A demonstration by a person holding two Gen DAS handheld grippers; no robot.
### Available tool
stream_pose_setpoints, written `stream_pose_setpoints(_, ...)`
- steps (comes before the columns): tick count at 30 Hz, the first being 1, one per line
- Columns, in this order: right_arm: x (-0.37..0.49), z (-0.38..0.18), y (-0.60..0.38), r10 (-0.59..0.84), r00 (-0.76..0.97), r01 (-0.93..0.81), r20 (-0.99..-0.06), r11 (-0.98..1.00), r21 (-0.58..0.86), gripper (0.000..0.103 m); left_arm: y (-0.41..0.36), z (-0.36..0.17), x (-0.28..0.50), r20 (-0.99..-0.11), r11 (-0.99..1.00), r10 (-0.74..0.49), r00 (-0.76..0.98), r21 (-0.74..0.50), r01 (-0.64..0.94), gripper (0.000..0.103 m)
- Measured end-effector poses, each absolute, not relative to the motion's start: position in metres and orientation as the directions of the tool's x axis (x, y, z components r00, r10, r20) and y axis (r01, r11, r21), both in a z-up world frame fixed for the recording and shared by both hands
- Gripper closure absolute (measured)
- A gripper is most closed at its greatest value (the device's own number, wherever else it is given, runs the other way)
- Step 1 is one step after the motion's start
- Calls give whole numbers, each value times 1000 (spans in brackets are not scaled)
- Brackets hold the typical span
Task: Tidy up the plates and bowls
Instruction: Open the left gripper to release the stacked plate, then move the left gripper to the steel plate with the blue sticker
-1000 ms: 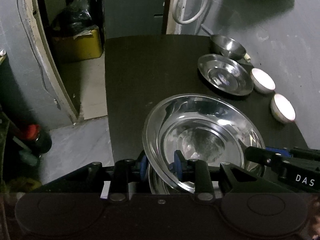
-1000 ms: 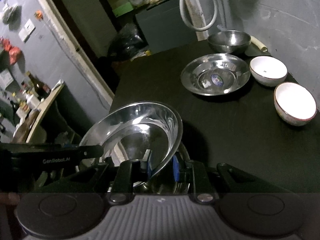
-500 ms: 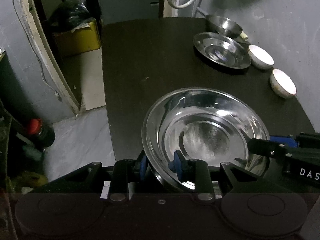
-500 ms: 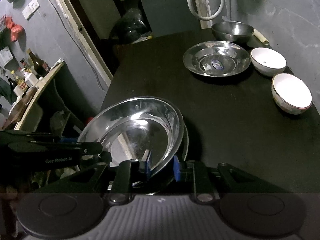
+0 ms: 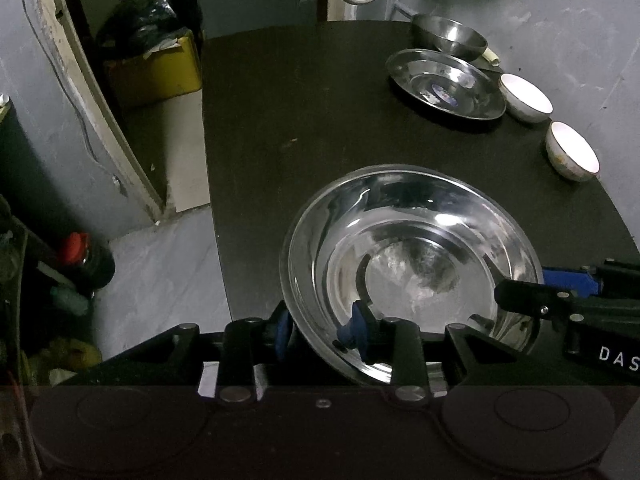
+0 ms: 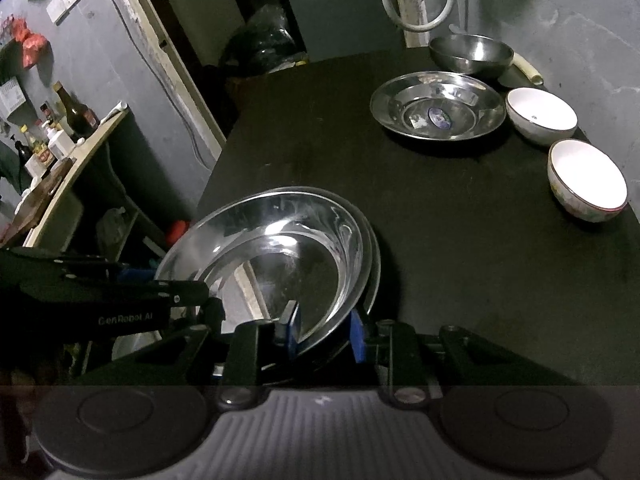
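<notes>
A large steel plate (image 5: 412,252) lies at the near end of the black table (image 5: 300,120); in the right wrist view it (image 6: 280,256) rests on a second plate whose rim (image 6: 374,264) shows beneath. My left gripper (image 5: 320,328) is shut on its near left rim. My right gripper (image 6: 324,330) is shut on its near right rim and shows in the left wrist view (image 5: 556,292). A smaller steel plate (image 6: 436,110), a steel bowl (image 6: 470,56) and two white bowls (image 6: 540,116) (image 6: 586,180) sit at the far right.
The table's left edge drops to a grey floor (image 5: 160,276). A yellow box (image 5: 156,68) and a dark bag stand beyond the doorway. A side shelf with bottles (image 6: 72,120) stands left. A white hose (image 6: 416,4) hangs on the back wall.
The large plate has come down from a tilt to nearly flat on the plate beneath it. Both grippers pulled back and kept hold of its rim.
</notes>
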State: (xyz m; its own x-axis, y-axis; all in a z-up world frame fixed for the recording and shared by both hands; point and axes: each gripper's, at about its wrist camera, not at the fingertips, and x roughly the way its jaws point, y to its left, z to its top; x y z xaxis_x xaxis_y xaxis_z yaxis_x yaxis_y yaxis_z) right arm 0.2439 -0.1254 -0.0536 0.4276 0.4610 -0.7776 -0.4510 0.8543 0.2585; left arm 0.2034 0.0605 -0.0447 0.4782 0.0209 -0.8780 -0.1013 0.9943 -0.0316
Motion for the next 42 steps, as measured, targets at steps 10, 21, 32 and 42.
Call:
stream_pose_setpoints(10,244,-54,-127,469,430,-449,-771,852,268,63,63,-45,204,-882,991,15,471,-50,-125,52)
stream_pose_setpoints(21,244,-55,-137,477,438,-424,-762,857,293,35,68,-35,206,-863,989,35,504,-43,-142,29)
stream_pose_setpoints(32,241,-54,-167,471,468,-352,-748,876,331,0,67,-30,215,-841,973,-125,527,-207,-99,1)
stream_pose_setpoints(42,243,-47,-188,445,544,-308,-712,895,323,0,55,0,206,-573,922,-293,766,-381,68,1)
